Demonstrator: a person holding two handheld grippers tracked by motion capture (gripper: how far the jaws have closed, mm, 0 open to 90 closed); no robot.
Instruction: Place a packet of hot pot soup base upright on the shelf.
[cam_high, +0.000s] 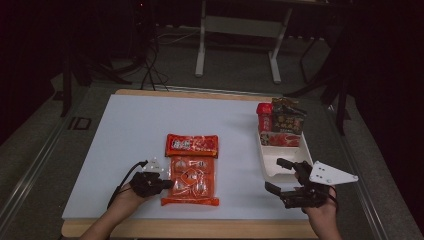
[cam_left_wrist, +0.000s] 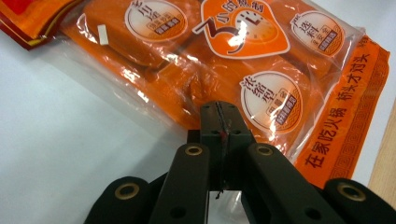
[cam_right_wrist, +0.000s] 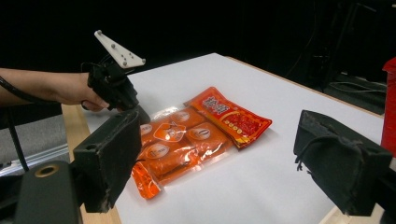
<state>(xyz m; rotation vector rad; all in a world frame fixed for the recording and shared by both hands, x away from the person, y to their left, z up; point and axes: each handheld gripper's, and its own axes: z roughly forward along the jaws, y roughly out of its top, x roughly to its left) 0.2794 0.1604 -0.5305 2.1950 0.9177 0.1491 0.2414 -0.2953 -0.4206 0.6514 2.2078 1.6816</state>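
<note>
An orange clear-fronted packet (cam_high: 191, 180) (cam_left_wrist: 243, 60) (cam_right_wrist: 177, 144) of several sachets lies flat near the table's front edge. A red packet (cam_high: 192, 145) (cam_right_wrist: 231, 116) lies just beyond it, touching its far end. My left gripper (cam_high: 167, 184) (cam_left_wrist: 219, 116) (cam_right_wrist: 135, 112) is shut, its tips lying on the packet's clear left edge; I cannot tell whether any plastic is pinched. My right gripper (cam_high: 273, 174) (cam_right_wrist: 224, 163) stands open at the front right, beside the near end of a white tray (cam_high: 272, 167), with nothing between its pads.
The tray's far end holds a red-lidded can (cam_high: 264, 116) (cam_right_wrist: 390, 107) and several dark and red packets (cam_high: 287, 124). The white table top (cam_high: 130, 130) has a wooden front edge (cam_high: 200, 227). A desk frame (cam_high: 240, 30) and cables stand on the floor behind.
</note>
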